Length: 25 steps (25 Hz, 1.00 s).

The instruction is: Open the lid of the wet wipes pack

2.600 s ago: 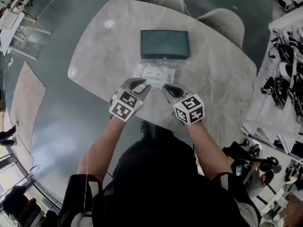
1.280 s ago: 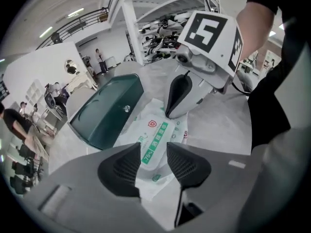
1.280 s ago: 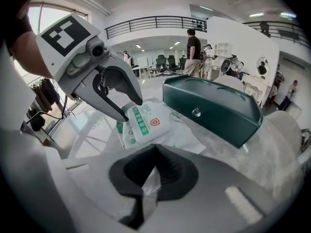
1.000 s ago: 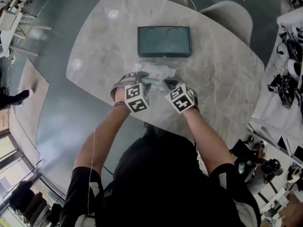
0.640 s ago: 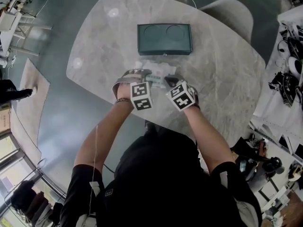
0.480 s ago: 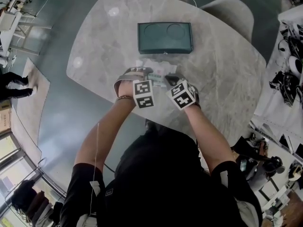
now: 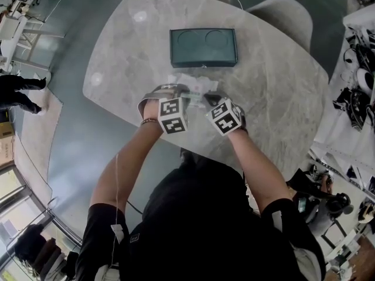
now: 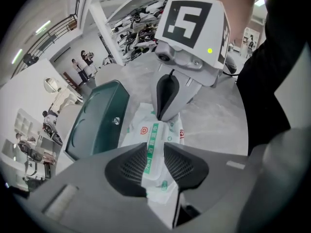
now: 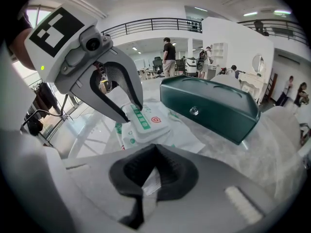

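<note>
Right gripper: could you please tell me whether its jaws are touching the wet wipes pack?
Touching. The right gripper view shows the right gripper with its jaws closed on the white film edge of the wet wipes pack, pinching it between them.

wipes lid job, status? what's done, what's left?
Done: the right tool is shut on the wrapper edge of the wet wipes pack, bracing it. In hand: the left tool has just been closing on the end of the lid, which sits between its pads; they look to be touching it. Left: the lid still lies flat and closed, so lifting it open remains.
</note>
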Tool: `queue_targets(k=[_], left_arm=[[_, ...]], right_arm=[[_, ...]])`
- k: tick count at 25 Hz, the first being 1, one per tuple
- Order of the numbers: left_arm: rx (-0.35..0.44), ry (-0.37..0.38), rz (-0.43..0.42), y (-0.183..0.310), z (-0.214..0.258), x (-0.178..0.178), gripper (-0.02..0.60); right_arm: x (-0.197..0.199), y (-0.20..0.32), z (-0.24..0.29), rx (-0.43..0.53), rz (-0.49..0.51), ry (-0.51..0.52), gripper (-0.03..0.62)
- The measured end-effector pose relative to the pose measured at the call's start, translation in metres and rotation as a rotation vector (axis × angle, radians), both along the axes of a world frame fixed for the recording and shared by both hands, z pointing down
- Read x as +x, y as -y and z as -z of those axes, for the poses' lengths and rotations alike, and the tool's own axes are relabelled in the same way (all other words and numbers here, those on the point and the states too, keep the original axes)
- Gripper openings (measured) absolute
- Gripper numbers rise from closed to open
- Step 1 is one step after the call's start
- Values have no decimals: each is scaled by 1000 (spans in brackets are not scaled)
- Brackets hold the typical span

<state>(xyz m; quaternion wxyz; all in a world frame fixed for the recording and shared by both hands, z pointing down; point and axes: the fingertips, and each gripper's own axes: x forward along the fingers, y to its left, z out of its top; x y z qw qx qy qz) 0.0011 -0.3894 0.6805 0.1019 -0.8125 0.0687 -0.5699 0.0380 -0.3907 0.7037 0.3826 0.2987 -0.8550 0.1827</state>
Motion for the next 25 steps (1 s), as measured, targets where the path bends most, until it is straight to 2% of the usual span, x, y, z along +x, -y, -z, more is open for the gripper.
queue_targets(k=[8, 12, 15, 20, 25], left_arm=[[-45, -42, 18, -2, 11, 1, 110], [-75, -103, 67, 4, 22, 5, 106], [-56, -120, 74, 14, 31, 8, 106], [-18, -152, 120, 40, 34, 12, 58], [-32, -184, 171, 65, 32, 13, 52]], right_arm=[[0, -2, 2, -10, -13, 17, 5], [3, -4, 2, 0, 10, -4, 5], [2, -3, 3, 5, 18, -14, 5], [4, -4, 0, -2, 9, 7, 5], [7, -7, -1, 1, 9, 2, 5]])
